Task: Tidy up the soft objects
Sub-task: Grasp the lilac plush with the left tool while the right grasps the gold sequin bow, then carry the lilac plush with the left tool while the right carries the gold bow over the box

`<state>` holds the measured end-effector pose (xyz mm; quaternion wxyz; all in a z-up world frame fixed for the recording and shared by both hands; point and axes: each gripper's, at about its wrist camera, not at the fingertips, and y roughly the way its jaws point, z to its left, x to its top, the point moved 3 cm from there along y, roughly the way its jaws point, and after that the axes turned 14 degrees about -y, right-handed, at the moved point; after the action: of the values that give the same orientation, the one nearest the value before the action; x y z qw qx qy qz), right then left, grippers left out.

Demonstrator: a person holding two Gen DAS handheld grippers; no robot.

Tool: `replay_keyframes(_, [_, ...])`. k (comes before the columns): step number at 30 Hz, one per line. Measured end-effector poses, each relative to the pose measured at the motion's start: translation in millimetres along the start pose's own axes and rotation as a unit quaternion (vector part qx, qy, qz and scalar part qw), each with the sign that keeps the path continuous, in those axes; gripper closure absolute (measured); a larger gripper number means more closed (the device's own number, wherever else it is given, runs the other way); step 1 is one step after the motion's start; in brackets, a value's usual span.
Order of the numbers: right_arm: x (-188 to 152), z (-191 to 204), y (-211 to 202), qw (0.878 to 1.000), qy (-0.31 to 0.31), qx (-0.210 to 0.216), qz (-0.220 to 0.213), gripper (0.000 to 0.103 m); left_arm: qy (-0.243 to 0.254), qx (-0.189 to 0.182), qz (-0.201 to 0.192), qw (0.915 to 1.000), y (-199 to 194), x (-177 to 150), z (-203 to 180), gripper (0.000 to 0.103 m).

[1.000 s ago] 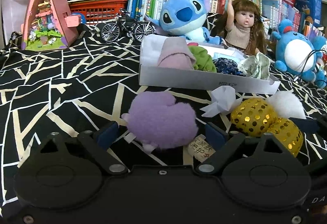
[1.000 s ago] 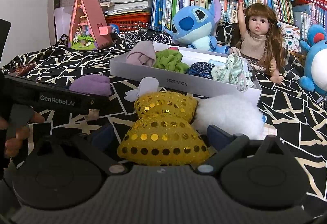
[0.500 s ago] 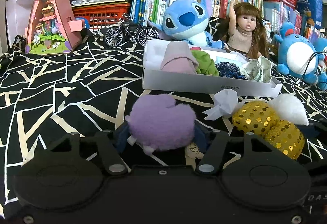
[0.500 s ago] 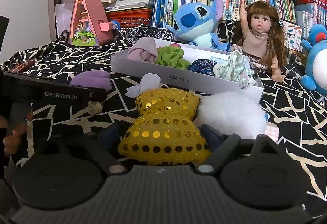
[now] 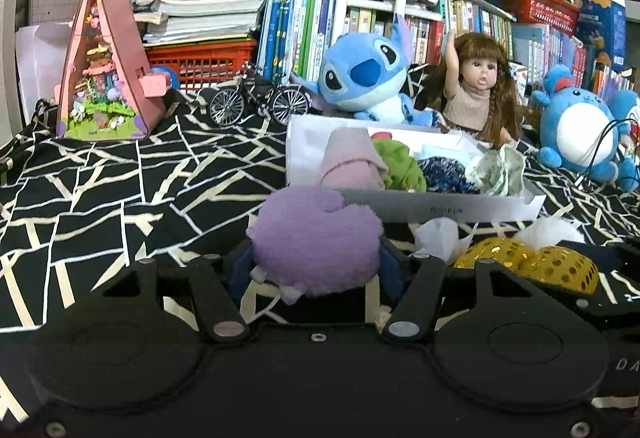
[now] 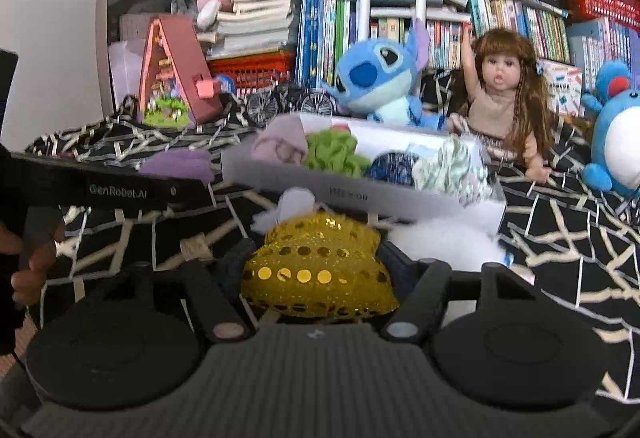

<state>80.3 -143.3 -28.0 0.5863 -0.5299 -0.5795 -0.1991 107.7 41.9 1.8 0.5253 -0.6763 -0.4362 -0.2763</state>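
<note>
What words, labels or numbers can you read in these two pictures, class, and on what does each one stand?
"enRobot.AI", first letter unclear: on the side of the left hand-held gripper, seen from the right wrist view.
"DA", cut off by the frame's edge: on the black body at the right of the left wrist view.
White box, front label: too blurred to read.
Book spines: too small to read.

Open patterned cloth (image 5: pixel 120 198) lies clear to the left; a white box (image 5: pixel 440 204) of fabrics blocks the way ahead, plush toys behind.
</note>
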Motion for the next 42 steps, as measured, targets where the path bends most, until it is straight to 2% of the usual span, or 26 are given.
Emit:
replay_keyframes(9, [15.7,-8.5,-2.6,1.000,0.006,-0.012,-0.016,0.038,-0.008,-0.011,-0.010,0.9999,-4.5,17.7,-3.5,0.043])
replay_keyframes(24, [39.2,-30.2,-10.2,0.998,0.019,-0.037,-0.051,0.039,-0.007,-0.022,-0.013,0.9996,-1.3,34.5,-12.2,0.043])
replay_keyframes(32, [55.8,-50.5,-6.9,0.996,0.042,-0.045,-0.069,0.039,-0.016,-0.034,-0.019,0.9991,10.3,55.2,-21.6,0.043])
replay_keyframes(42, [70.4,-72.9,8.7,0.994,0.064,-0.053,-0.068,0.039,-0.017,-0.053,-0.024,0.9982,31.4,75.6,-42.5,0.043])
